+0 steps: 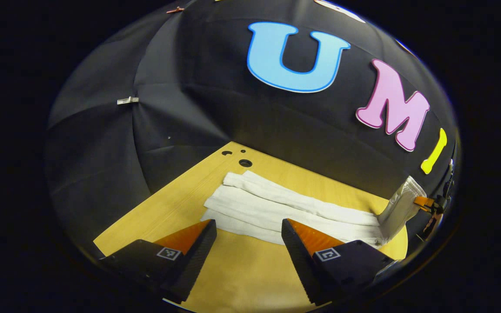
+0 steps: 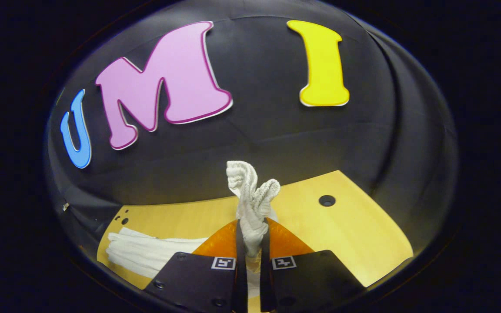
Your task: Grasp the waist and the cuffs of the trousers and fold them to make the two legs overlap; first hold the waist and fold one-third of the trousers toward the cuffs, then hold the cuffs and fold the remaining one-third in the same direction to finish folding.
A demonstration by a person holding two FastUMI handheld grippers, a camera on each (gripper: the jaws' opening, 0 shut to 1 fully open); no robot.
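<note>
White trousers [image 1: 285,208] lie lengthwise on the wooden table [image 1: 242,269], legs stacked one over the other. My left gripper [image 1: 248,228] stands open just short of their near edge, touching nothing. At the far right of the left gripper view, the trousers' waist [image 1: 400,206] is lifted off the table by the other gripper [image 1: 429,204]. In the right gripper view, my right gripper [image 2: 251,232] is shut on the bunched waist [image 2: 250,191], which sticks up between the fingers. The legs and cuffs [image 2: 141,252] trail away to the left on the table.
The table [image 2: 355,234] has round holes: one [image 2: 327,200] to the right of the raised waist, others [image 1: 245,163] past the cuff end. The black cloth wall stands close behind the table's far edge.
</note>
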